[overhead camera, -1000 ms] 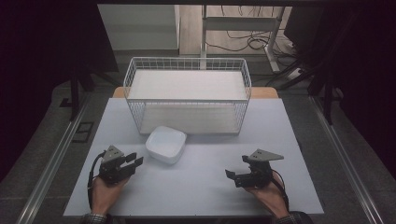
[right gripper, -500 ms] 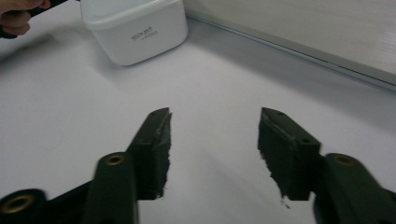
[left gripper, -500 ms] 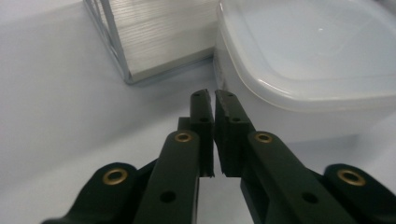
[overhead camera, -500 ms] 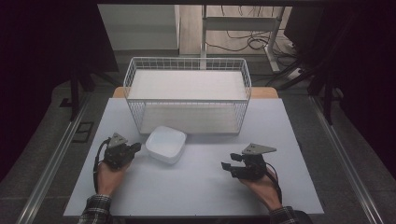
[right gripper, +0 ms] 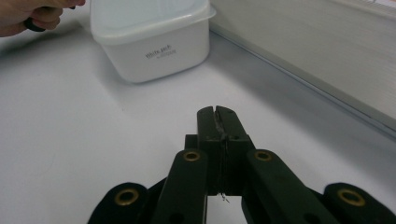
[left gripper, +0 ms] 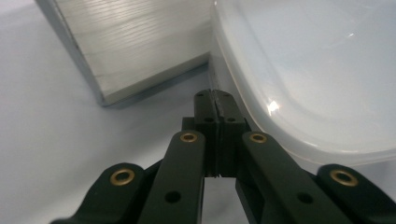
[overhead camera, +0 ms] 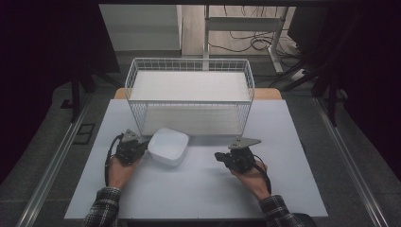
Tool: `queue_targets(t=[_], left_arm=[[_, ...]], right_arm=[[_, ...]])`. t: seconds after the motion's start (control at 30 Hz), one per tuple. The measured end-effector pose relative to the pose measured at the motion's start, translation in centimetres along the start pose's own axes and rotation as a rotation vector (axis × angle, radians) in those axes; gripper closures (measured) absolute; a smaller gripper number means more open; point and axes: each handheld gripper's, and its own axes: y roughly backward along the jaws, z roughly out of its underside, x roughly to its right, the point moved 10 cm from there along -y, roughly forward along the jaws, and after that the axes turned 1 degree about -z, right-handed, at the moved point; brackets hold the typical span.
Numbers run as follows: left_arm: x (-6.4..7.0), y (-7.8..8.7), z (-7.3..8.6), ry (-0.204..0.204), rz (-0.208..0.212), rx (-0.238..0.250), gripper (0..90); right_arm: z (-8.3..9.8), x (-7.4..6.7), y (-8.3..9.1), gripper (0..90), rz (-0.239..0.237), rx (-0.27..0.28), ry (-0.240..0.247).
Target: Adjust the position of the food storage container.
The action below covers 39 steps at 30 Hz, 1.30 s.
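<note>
A white lidded plastic container [overhead camera: 169,146] sits on the table in front of the wire basket [overhead camera: 142,113]. My left gripper [overhead camera: 140,147] is shut with nothing in it, its tips right beside the container's left edge [left gripper: 299,93]. The jaws press together in the left gripper view [left gripper: 215,99]. My right gripper [overhead camera: 220,156] is shut and empty, low over the table to the right of the container, pointing toward it. In the right gripper view [right gripper: 217,114] the container [right gripper: 149,37] stands ahead, with the other hand [right gripper: 32,14] at its far side.
The white wire basket's front wall [left gripper: 126,46] stands just behind the container, near the back of the pale table [overhead camera: 198,189]. Metal rails [overhead camera: 52,175] run along both sides of the table. Dark floor and cables lie beyond.
My left gripper has moved forward and right, up to the container's left edge. My right gripper has moved forward and a little left toward the container.
</note>
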Motion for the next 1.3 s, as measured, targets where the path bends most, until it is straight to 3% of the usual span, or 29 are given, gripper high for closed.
queue_targets(t=[0.13, 0.23, 0.5, 0.53, 0.87, 1.1, 1.3], left_arm=[[0.7, 0.0, -0.1, 0.013, 0.025, 0.003, 90.0], [1.6, -0.2, -0.1, 0.001, 0.037, -0.007, 90.0], [4.3, -0.8, -0.5, -0.010, 0.090, -0.012, 89.9], [5.0, -1.1, -0.6, -0.010, 0.102, -0.012, 89.9], [8.2, -1.8, -1.2, -0.030, 0.148, -0.005, 89.9], [9.1, -2.2, -1.4, -0.045, 0.155, -0.004, 89.8], [8.4, -1.3, -1.8, -0.031, 0.122, 0.022, 76.7]], right_arm=[[-0.6, -0.2, -1.3, 89.1, -0.014, -0.022, -0.016], [-0.6, -0.2, -1.9, 89.1, -0.017, -0.032, -0.015], [-0.7, 0.1, -3.3, 89.1, -0.017, -0.048, -0.037], [-0.7, 0.3, -3.4, 89.1, -0.012, -0.046, -0.046], [-0.2, 1.0, -3.0, 89.0, 0.010, -0.055, -0.070], [0.3, 1.7, -2.4, 89.0, 0.023, -0.058, -0.091], [0.0, 2.2, -1.3, 85.5, 0.057, -0.036, -0.073]])
